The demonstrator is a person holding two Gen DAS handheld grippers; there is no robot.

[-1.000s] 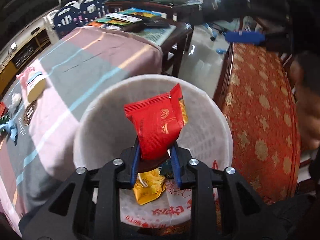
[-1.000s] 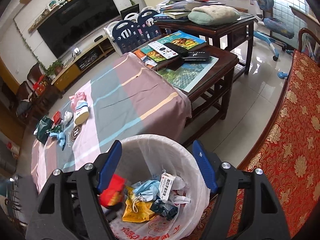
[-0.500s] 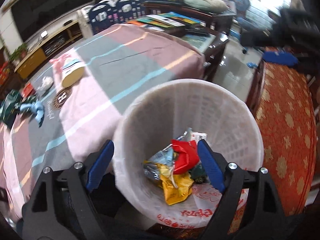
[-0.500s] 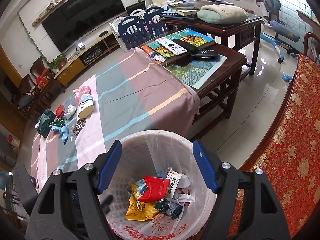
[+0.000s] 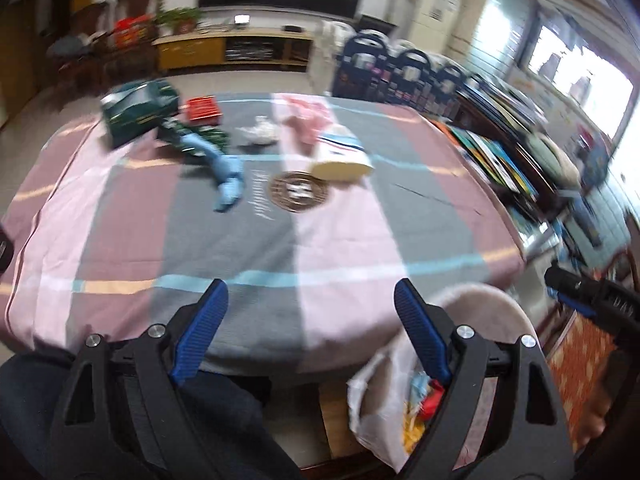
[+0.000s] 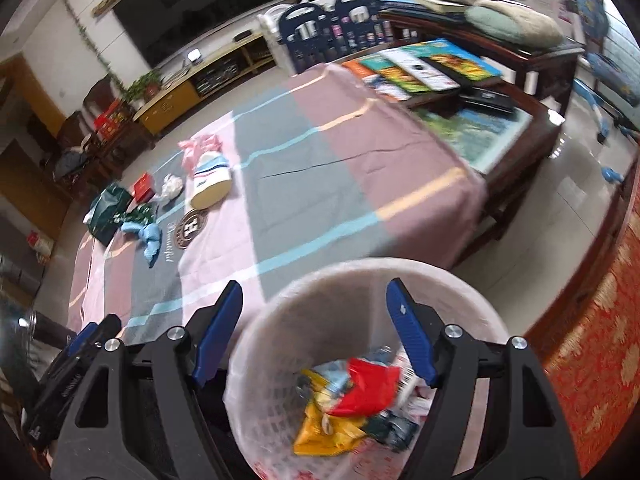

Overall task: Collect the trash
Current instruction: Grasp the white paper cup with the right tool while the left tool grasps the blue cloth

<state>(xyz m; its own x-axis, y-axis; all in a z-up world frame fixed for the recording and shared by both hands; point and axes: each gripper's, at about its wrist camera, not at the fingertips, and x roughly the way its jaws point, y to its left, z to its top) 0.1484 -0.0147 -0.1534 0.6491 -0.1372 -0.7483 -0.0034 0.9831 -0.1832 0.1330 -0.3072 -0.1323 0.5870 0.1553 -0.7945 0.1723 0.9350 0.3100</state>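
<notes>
The white bin (image 6: 360,284) stands below the table's near edge and holds a red wrapper (image 6: 366,390), a yellow wrapper (image 6: 324,428) and other trash. It also shows at the lower right of the left wrist view (image 5: 488,304). My right gripper (image 6: 314,324) is open and empty above the bin. My left gripper (image 5: 310,320) is open and empty, facing the table's near edge. On the striped cloth (image 5: 280,240) lie a blue glove (image 5: 228,176), a crumpled white tissue (image 5: 258,132), a green packet (image 5: 196,136), a red box (image 5: 204,109), a green bag (image 5: 138,110) and a pink piece (image 5: 306,118).
A tipped cream cup (image 5: 342,158) lies by a round brown logo (image 5: 298,192) on the cloth. Books cover the dark wooden table (image 6: 460,80) at the right. A red patterned sofa (image 6: 600,344) borders the bin. Blue chairs (image 6: 320,28) stand behind the table.
My left gripper opened and dropped the red wrapper into the bin, then swung left and up from the bin toward the table. My right gripper stayed open above the bin.
</notes>
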